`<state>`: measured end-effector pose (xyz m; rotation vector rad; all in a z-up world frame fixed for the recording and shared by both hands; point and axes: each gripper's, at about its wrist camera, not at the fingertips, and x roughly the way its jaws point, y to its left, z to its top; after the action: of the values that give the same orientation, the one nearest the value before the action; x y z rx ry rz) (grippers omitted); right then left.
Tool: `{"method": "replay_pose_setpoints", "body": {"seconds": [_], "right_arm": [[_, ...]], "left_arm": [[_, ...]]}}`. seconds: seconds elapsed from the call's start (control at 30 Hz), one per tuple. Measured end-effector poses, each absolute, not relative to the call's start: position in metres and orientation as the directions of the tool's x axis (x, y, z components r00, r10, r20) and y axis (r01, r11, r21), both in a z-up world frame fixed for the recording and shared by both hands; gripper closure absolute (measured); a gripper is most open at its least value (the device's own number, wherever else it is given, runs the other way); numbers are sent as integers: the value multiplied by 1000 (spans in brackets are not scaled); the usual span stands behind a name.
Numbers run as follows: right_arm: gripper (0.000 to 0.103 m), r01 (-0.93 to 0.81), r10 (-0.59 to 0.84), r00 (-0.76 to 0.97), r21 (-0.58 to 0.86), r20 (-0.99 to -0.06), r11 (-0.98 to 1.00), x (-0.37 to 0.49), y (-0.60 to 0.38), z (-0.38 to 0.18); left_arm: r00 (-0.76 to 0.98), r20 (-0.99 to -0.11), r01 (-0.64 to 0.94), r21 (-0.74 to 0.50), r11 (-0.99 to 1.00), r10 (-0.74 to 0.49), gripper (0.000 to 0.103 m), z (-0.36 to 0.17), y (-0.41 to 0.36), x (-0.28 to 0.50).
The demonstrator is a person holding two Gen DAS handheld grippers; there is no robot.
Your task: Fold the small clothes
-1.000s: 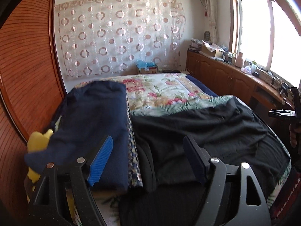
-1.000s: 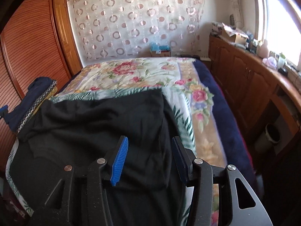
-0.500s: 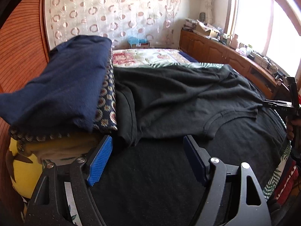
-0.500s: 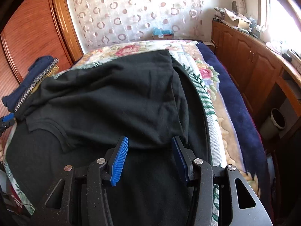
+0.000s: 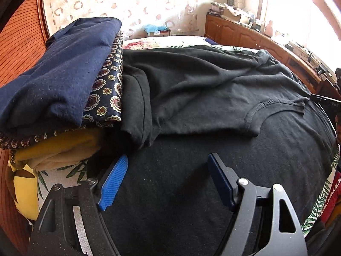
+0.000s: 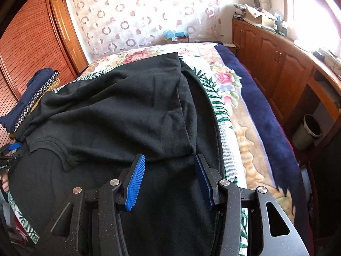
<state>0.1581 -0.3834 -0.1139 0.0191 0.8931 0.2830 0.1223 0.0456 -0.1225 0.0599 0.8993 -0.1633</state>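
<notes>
A black T-shirt [image 5: 213,98] lies spread on the bed, its top part folded down over the rest, the neckline [image 5: 262,108] showing. It also fills the right wrist view [image 6: 119,115]. My left gripper [image 5: 168,170] is open, low over the shirt's near left part. My right gripper [image 6: 169,170] is open, low over the shirt's near right part, just short of the folded edge. Neither holds anything.
A stack of folded clothes [image 5: 57,81], navy on top, patterned and yellow below, sits at the shirt's left edge; it also shows in the right wrist view [image 6: 32,98]. The floral bedspread [image 6: 226,81] lies beneath. Wooden cabinets [image 6: 277,64] and a bin [image 6: 309,130] stand to the right.
Both grippers have come down and forward toward the black shirt; the shirt and the stack now look closer. Both stayed open.
</notes>
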Motion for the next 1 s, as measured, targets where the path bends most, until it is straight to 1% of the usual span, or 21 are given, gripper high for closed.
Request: {"method": "replay_pose_setpoints", "body": {"seconds": [0.1, 0.27, 0.37, 0.47, 0.53, 0.6, 0.63, 0.7, 0.73, 0.77, 0.8, 1.0], "right_arm": [[53, -229, 247, 581, 135, -776, 964, 165, -380, -118], [53, -222, 194, 593, 73, -782, 972, 180, -369, -123], [53, -235, 143, 620, -8, -771, 972, 174, -357, -129], [53, -230, 138, 624, -13, -769, 973, 171, -353, -130], [53, -230, 141, 624, -8, -769, 973, 171, -354, -131], [53, -231, 135, 625, -16, -769, 973, 170, -352, -130], [53, -231, 132, 626, -21, -769, 973, 170, -351, -130], [53, -231, 133, 626, -20, -768, 973, 169, -352, -130], [53, -231, 132, 626, -21, -768, 973, 169, -352, -130], [53, -231, 131, 626, -22, -768, 973, 168, -352, -130], [53, -231, 131, 626, -22, -769, 973, 168, -352, -130], [53, -232, 132, 626, -22, -769, 972, 168, -352, -130]], "left_arm": [[606, -787, 172, -15, 985, -117, 21, -124, 45, 123], [605, -787, 174, -17, 985, -121, 20, -124, 45, 123], [607, -786, 168, -16, 986, -116, 20, -123, 45, 123], [633, -765, 135, -40, 990, -117, 20, -118, 56, 118], [660, -741, 107, -69, 992, -123, 24, -111, 67, 113], [679, -724, 83, -91, 992, -123, 35, -105, 75, 110], [685, -718, 75, -100, 992, -124, 39, -103, 80, 110], [684, -718, 65, -111, 992, -126, 52, -101, 86, 111], [681, -721, 65, -116, 991, -129, 57, -101, 87, 112], [677, -724, 70, -121, 990, -136, 66, -101, 87, 114], [673, -726, 75, -122, 990, -140, 70, -101, 85, 115], [660, -743, 59, -95, 994, -110, 71, -106, 75, 126]]}}
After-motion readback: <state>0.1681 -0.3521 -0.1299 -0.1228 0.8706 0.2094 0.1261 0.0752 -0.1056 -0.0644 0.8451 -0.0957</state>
